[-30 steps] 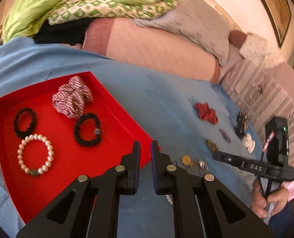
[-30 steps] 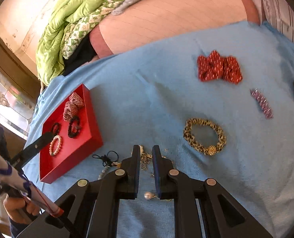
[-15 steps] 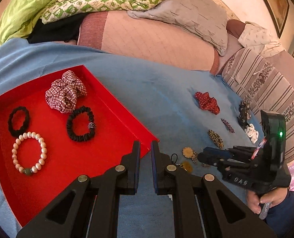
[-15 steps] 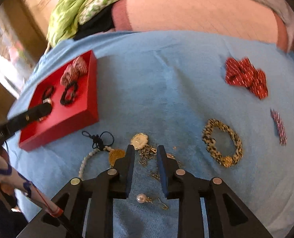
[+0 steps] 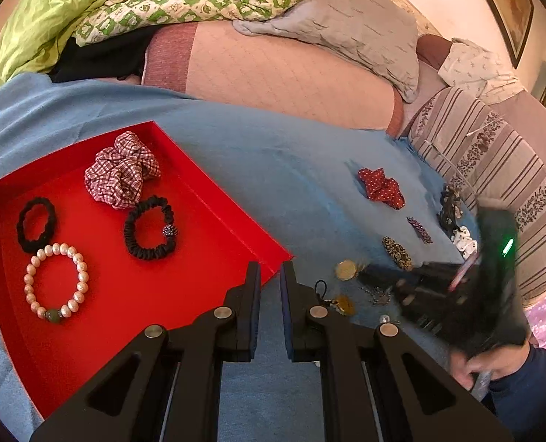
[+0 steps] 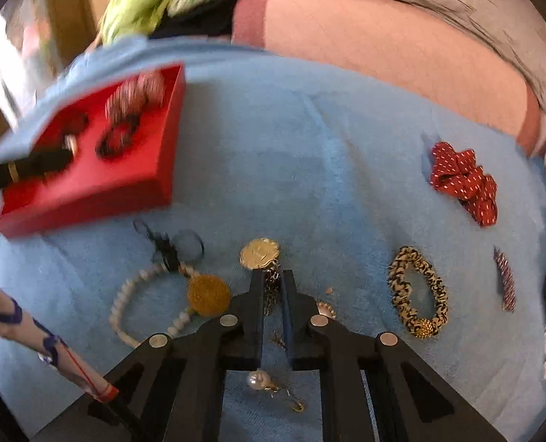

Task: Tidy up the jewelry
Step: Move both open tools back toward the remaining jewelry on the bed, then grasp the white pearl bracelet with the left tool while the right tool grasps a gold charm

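- Gold chain [image 6: 271, 287] sits right between your right gripper [image 6: 271, 283] jaws, which are pinched on it.
- The red tray [image 6: 99, 184] lies up-left.
- Your left gripper [image 5: 270, 276] is closed, empty.

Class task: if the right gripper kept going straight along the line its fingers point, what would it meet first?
The right gripper probably meets the tangled metal chain already between its fingertips, then the scalloped gold disc just beyond; depth is uncertain.

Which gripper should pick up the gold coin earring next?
Right. The right gripper is already closed around the gold coin earring chain; the left gripper hovers shut by the red tray.
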